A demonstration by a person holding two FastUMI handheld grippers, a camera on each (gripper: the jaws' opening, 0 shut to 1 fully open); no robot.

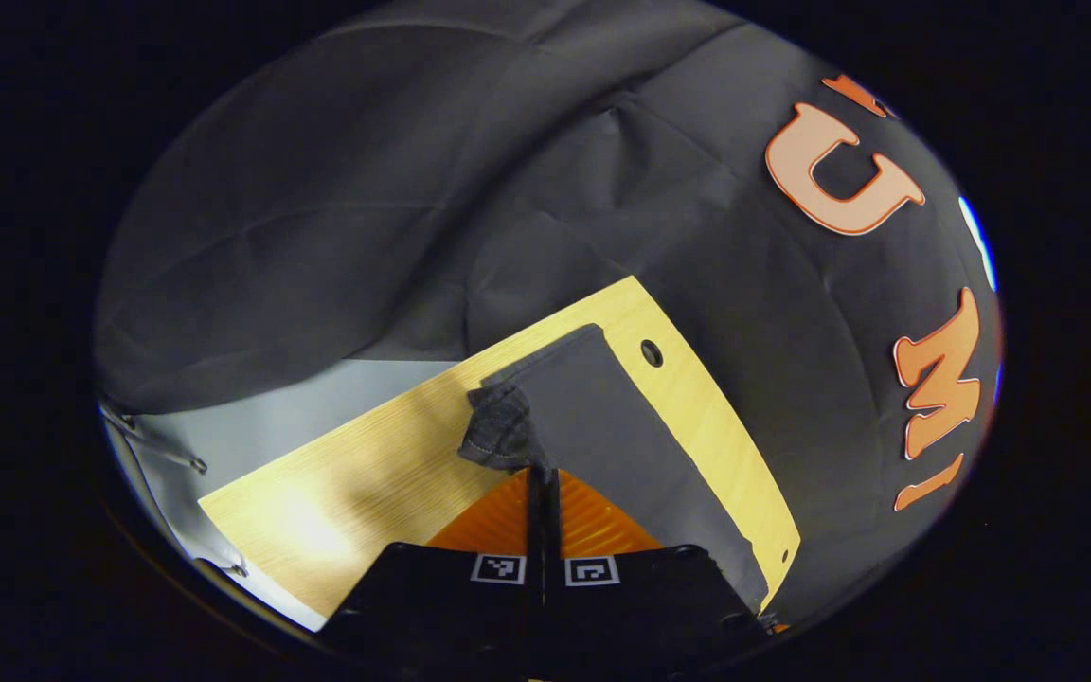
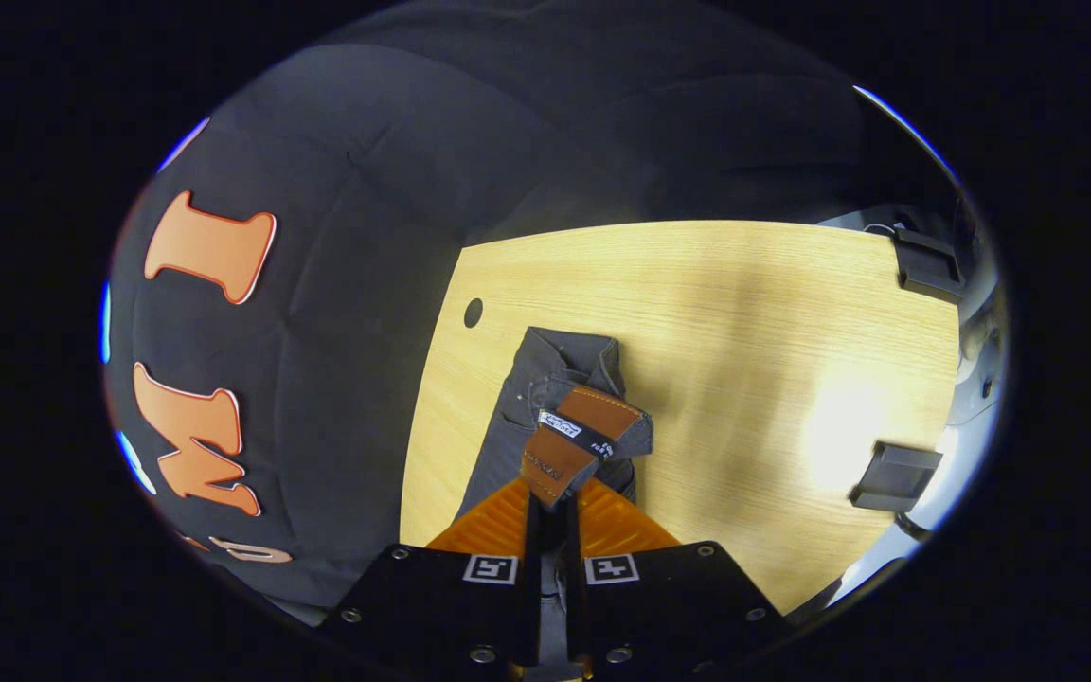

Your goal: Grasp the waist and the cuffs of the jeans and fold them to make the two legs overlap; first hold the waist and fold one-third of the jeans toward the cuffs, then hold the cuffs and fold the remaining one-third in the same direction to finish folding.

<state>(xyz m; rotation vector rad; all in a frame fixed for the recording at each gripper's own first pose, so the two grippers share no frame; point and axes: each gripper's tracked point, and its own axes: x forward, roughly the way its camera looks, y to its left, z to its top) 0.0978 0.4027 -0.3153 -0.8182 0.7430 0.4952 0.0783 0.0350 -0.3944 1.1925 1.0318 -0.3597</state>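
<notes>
Both jaws closed: left gripper pinching jeans cuff, right gripper pinching waist patch.

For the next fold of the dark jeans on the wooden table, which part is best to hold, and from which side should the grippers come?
Probably the doubled edges already pinched. The left gripper is shut on a bunched hem corner of the jeans; the right gripper is shut on the waistband by the leather patch. Both come from the near side, above the table; those thick seamed edges should slip less than flat cloth.

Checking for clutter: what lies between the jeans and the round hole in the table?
Bare wood of the table lies between jeans and hole, per the right gripper view.
</notes>
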